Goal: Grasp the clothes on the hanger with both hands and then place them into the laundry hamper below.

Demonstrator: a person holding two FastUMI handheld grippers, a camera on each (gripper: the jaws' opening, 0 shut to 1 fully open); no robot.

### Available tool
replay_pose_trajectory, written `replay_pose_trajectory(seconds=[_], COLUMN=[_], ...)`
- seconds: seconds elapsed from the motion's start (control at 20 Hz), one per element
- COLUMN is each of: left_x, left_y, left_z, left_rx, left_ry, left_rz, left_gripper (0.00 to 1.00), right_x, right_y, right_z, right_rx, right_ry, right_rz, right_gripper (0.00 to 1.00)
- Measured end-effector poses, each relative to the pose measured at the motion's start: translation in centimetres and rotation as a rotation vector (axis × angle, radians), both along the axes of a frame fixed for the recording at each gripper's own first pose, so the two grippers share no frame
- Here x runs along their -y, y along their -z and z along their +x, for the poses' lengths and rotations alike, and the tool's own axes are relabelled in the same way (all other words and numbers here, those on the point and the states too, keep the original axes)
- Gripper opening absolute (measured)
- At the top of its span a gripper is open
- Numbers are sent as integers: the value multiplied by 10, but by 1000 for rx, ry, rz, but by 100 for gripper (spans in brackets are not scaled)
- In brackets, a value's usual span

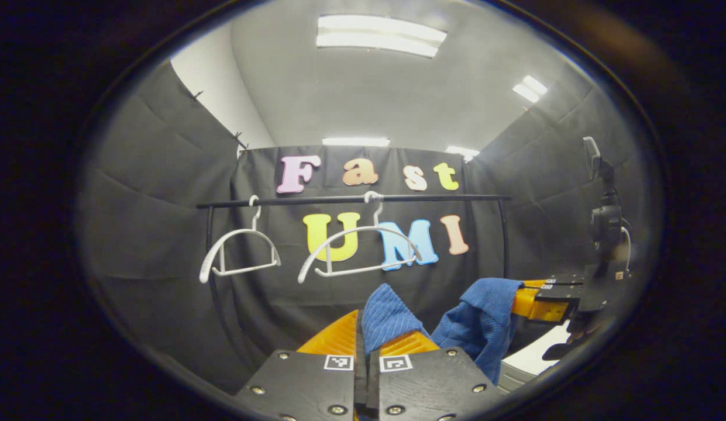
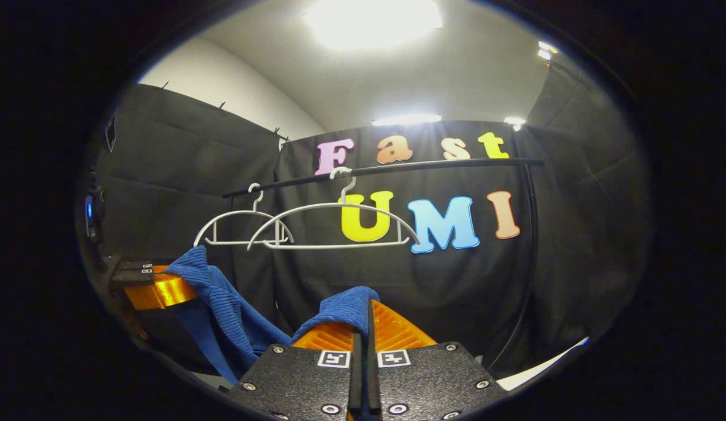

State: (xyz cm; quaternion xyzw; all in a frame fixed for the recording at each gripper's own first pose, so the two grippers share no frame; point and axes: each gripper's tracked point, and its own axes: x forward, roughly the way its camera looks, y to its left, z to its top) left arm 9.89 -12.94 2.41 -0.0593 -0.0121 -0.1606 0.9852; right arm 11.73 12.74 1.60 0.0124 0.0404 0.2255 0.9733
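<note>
Behind the work area, a dark rail [image 1: 351, 200] carries two bare white hangers [image 1: 363, 251]. Removal is complete: the blue garment [image 1: 480, 321] hangs clear below them, stretched between both grippers. The left gripper [image 1: 371, 339] and right gripper [image 2: 363, 327] each have jaws pressed together, pinching one end of it. Remaining step: lower it into the hamper below.
</note>
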Motion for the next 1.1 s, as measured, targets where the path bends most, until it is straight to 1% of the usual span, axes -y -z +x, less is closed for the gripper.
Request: replay_pose_trajectory(seconds=[0.05, 0.1, 0.2, 0.35, 0.5, 0.6, 0.65, 0.7, 0.85, 1.05, 1.1], left_x=[4, 9, 15, 24, 24, 24, 25, 28, 34, 41, 50], left_y=[7, 19, 45, 83, 123, 148, 161, 173, 206, 245, 252], left_z=[-4, -6, -9, -12, -15, -15, -17, -20, -27, -35, -38], left_rx=[-15, -33, -76, -151, -233, -284, -313, -335, -400, -477, -500], left_ry=[6, 15, 15, 22, 25, 22, 22, 24, 35, 40, 37], left_rz=[-18, -30, -23, -25, -29, -9, 9, 21, 42, 73, 88], left_gripper=[1, 1, 1, 1, 1, 1, 5, 1, 1, 1, 1], right_x=[-4, -6, -10, -12, -11, -8, -7, -3, -3, -3, -3], right_y=[8, 18, 40, 75, 110, 132, 141, 152, 188, 230, 239], right_z=[-5, -9, -15, -26, -37, -41, -43, -47, -53, -57, -62], right_rx=[-11, -25, -59, -124, -182, -227, -250, -275, -337, -405, -417], right_ry=[-10, -18, -32, -35, -38, -40, -37, -36, -37, -61, -64], right_rz=[-12, -21, -40, -70, -116, -142, -153, -164, -212, -263, -275], right_gripper=[2, 2, 3, 2, 2, 2, 3, 2, 3, 2, 3])
